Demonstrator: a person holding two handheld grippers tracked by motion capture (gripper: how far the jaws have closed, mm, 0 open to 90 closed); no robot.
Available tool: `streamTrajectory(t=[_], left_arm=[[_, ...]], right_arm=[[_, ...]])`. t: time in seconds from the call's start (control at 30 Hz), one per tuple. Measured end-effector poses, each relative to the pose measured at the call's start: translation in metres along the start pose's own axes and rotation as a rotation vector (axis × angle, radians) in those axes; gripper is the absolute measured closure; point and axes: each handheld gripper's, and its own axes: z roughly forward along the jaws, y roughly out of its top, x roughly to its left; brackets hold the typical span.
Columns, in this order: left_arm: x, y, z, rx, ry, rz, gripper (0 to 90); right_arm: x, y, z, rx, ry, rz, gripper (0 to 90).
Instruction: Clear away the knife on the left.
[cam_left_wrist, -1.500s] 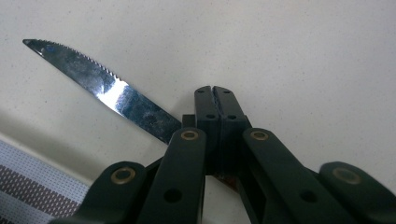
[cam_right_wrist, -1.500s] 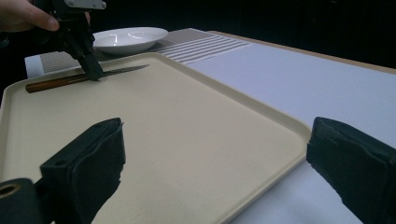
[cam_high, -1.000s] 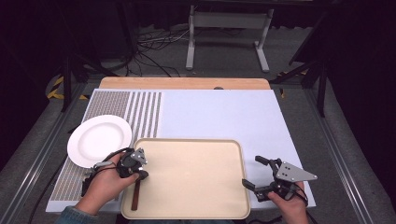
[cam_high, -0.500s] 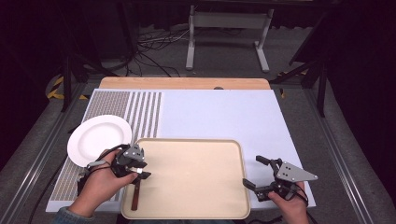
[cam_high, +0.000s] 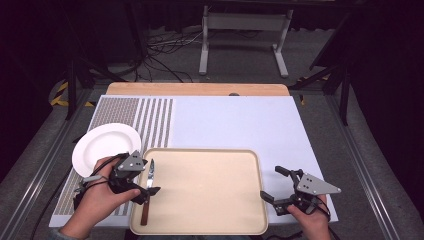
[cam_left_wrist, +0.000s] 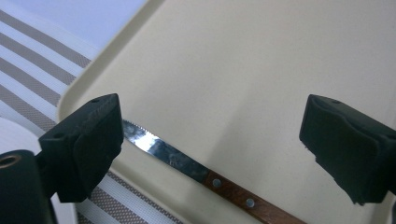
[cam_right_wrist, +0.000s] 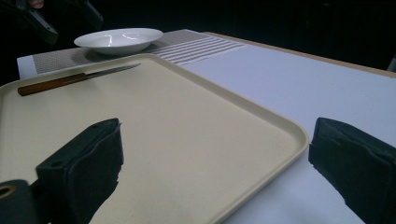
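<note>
Wood-handled knife (cam_high: 147, 192) on beige tray (cam_high: 210, 190), no lettering legible

You see the table (cam_high: 235, 120) evenly lit against a dark surround; glare streaks the knife (cam_left_wrist: 177, 161) blade, near jaws blur.

A knife (cam_high: 146, 195) lies along the left edge of the tray (cam_high: 210, 192) on the bench (cam_high: 240, 120). The left gripper (cam_high: 143, 181) hovers just above it; its jaws have just been opening, empty. The right gripper (cam_high: 272, 184) gapes beside the tray's right rim. A plate (cam_high: 102, 145) sits left.
</note>
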Motion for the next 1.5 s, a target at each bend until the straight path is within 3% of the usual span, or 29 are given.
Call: streamTrajectory(t=[0.3,0.5,0.57,0.63,0.67,0.87,0.9,1.07,1.17,1.33,1.5], left_arm=[[0.007,-0.017,-0.014,-0.131,0.032,-0.032,4.2],[0.010,-0.031,-0.021,-0.196,0.045,-0.002,3.4],[0.011,-0.037,-0.024,-0.222,0.066,0.011,2.4],[0.012,-0.040,-0.026,-0.239,0.064,0.011,2.4],[0.013,-0.047,-0.030,-0.275,0.063,0.009,2.3],[0.013,-0.064,-0.034,-0.328,0.082,0.008,1.7],[0.013,-0.069,-0.036,-0.353,0.101,0.003,1.7],[0.015,-0.090,-0.040,-0.412,0.115,-0.021,1.0],[0.015,-0.101,-0.041,-0.472,0.120,-0.040,1.2],[0.016,-0.115,-0.038,-0.492,0.098,-0.082,1.3],[0.017,-0.124,-0.036,-0.512,0.091,-0.095,1.5]], right_arm=[[-0.001,-0.001,0.000,0.006,-0.006,0.001,3.5],[-0.001,-0.001,-0.001,0.004,-0.007,-0.003,3.6],[-0.001,-0.001,-0.001,0.005,-0.006,-0.003,3.6],[-0.001,-0.001,-0.001,0.002,-0.007,-0.003,3.6],[-0.001,-0.001,-0.001,0.002,-0.007,-0.002,3.7],[-0.001,0.000,0.000,-0.001,-0.008,-0.008,3.6],[-0.001,0.000,0.000,-0.001,-0.007,-0.005,3.7],[-0.001,-0.001,0.001,0.004,-0.007,-0.003,3.7],[-0.001,-0.001,0.001,0.006,-0.006,-0.004,3.6],[-0.001,-0.001,0.001,0.004,-0.006,-0.004,3.7],[-0.001,-0.001,0.001,0.003,-0.006,-0.003,3.7]])
